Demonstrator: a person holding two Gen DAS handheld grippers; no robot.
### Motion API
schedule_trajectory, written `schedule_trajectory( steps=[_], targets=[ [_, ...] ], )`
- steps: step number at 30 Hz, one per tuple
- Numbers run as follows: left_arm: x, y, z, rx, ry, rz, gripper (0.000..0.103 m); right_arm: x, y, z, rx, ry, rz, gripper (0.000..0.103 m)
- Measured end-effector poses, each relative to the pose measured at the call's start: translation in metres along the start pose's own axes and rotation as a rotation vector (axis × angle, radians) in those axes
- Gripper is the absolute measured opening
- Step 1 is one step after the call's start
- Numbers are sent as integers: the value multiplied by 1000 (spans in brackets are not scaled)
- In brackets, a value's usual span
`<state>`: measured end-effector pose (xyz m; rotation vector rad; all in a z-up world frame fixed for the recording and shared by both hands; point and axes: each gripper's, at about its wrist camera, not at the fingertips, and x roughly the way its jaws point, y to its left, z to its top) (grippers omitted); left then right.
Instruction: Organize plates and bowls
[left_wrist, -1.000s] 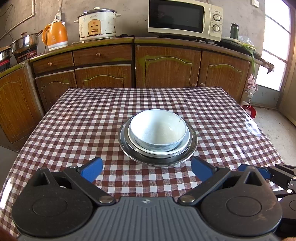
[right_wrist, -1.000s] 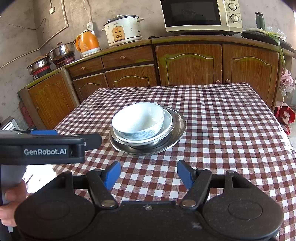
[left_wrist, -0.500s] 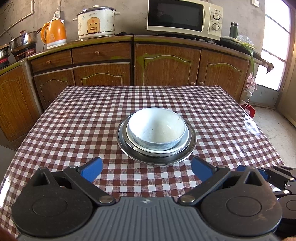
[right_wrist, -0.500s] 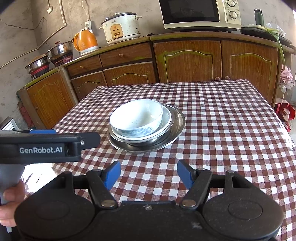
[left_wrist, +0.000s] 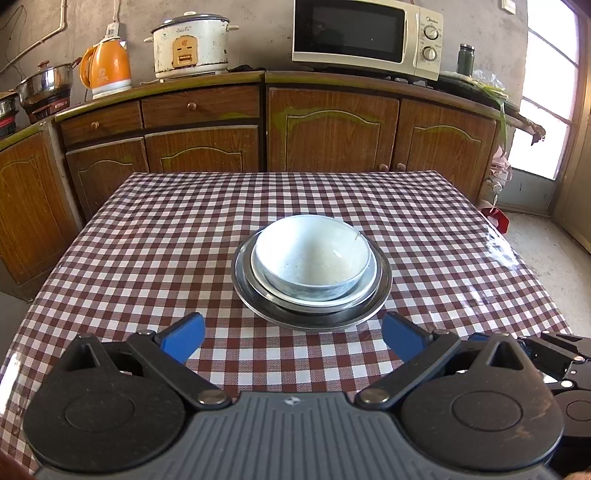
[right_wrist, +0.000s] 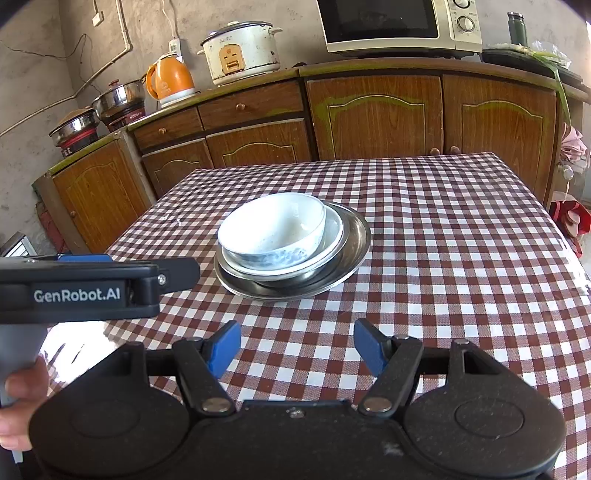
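On the far counter, from the left, stand a steel pot (left_wrist: 46, 79), an orange kettle (left_wrist: 107, 70), a white rice cooker (left_wrist: 192, 46) and a microwave (left_wrist: 365, 37), above brown wooden cabinets (left_wrist: 332, 129). In front of them the tabletop (left_wrist: 147, 240) carries a red-and-white checked cloth. At its middle sits the stack: a white bowl (left_wrist: 312, 254) rests in a white plate (left_wrist: 369, 275), and that plate lies in a wider steel plate (left_wrist: 382, 291). The left hand-held gripper (left_wrist: 291, 336) hangs over the near edge with its blue pads (left_wrist: 183, 336) spread wide and nothing between them, well short of the stack. In the right wrist view its black body shows at the left edge, gripped by a person's hand (right_wrist: 18, 402). The right hand-held gripper (right_wrist: 297, 347) is likewise released, jaws apart over bare cloth, with the bowl (right_wrist: 271, 229) ahead and slightly to the left, clear of the pads (right_wrist: 369, 347)
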<state>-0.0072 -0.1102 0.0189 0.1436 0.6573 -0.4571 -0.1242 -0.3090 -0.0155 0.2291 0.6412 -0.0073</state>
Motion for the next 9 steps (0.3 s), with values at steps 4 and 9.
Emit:
schedule_trajectory(
  steps=[4, 9],
  targets=[
    [1, 0, 0, 0, -1, -5, 103, 1, -2, 1, 8, 2, -1, 80],
    [2, -1, -1, 0, 7, -18, 103, 2, -1, 0, 10, 4, 0, 80]
  ],
)
